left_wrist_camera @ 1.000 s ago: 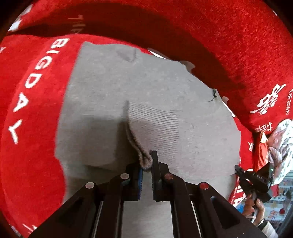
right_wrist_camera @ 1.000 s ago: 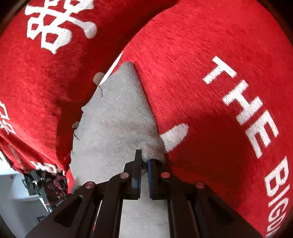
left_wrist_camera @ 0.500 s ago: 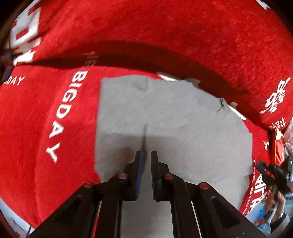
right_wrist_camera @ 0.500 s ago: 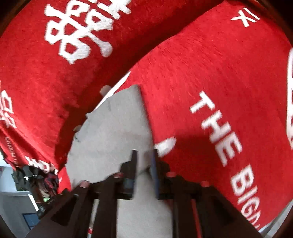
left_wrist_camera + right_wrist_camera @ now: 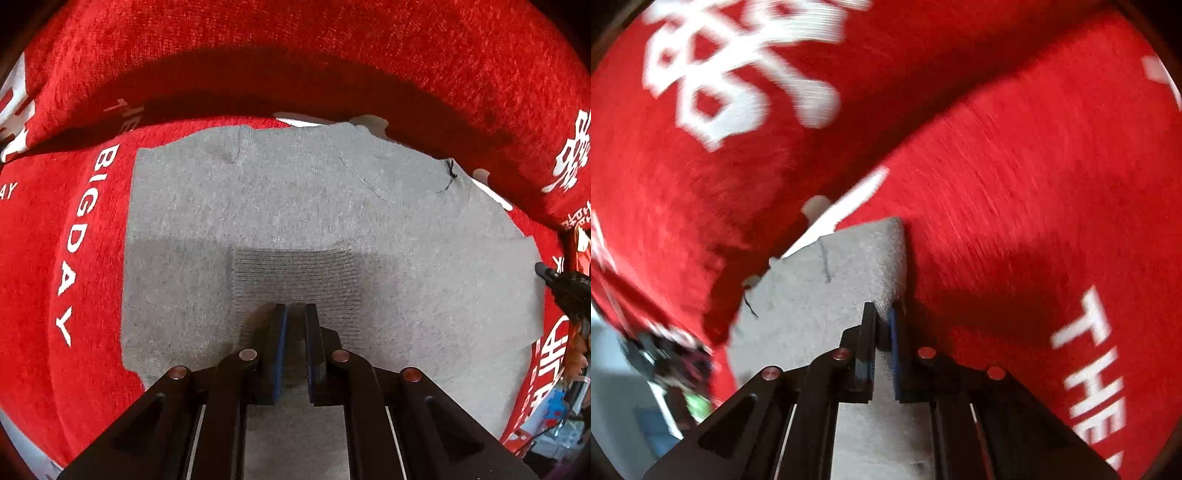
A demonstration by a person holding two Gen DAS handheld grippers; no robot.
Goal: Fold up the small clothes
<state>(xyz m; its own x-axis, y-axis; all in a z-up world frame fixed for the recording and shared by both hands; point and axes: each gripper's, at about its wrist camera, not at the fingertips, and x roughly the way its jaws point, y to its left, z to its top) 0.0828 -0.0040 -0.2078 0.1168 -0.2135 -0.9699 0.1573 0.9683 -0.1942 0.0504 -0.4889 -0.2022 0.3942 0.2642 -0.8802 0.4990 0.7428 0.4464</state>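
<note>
Grey knit garment (image 5: 295, 206) lies flat on red printed cover (image 5: 55, 258), ribbed cuff (image 5: 295, 277) folded onto its middle.

Left gripper (image 5: 295, 314): fingers narrow, nothing between them, just over the cuff. Right gripper (image 5: 884, 317): fingers narrow at the garment's edge; view blurred, grip cannot be told. Risk: the plush cover may drag the knit, or a finger may snag the cuff and undo the fold.

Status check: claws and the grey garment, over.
Left claw nearly closed over ribbed cuff. Right claw pinching grey garment edge. Nothing blocking.
</note>
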